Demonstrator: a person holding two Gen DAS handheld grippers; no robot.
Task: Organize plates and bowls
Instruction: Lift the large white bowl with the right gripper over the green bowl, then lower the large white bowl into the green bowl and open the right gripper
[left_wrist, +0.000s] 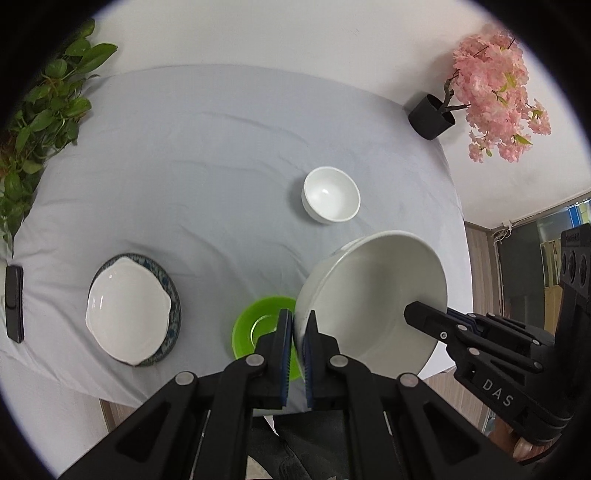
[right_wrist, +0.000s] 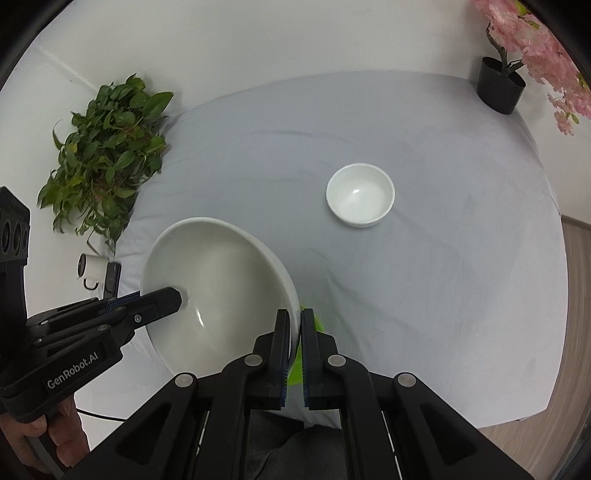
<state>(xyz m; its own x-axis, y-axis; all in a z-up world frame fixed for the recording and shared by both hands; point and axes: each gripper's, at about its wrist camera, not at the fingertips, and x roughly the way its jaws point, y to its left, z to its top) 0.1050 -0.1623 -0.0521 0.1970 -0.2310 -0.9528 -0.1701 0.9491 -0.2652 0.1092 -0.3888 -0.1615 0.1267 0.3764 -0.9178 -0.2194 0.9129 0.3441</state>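
Landmark: large white bowl (left_wrist: 373, 295), held tilted above the grey-clothed worktop (left_wrist: 207, 177).

- Phone (left_wrist: 14, 302): far left of it, at the worktop's edge.
- Square white dish (left_wrist: 125, 314) on a blue-patterned plate (left_wrist: 173, 314): left of it.
- Green plate (left_wrist: 255, 328): just left, partly beneath it.
- Left tool (left_wrist: 297, 325): narrow, pinching its left rim.
- Small white bowl (left_wrist: 330, 199): beyond it, well apart.
- Right tool (left_wrist: 413, 314): narrow, pinching its right rim.
- Pink blossom plant (left_wrist: 495, 92) in black pot: far corner, right of it.
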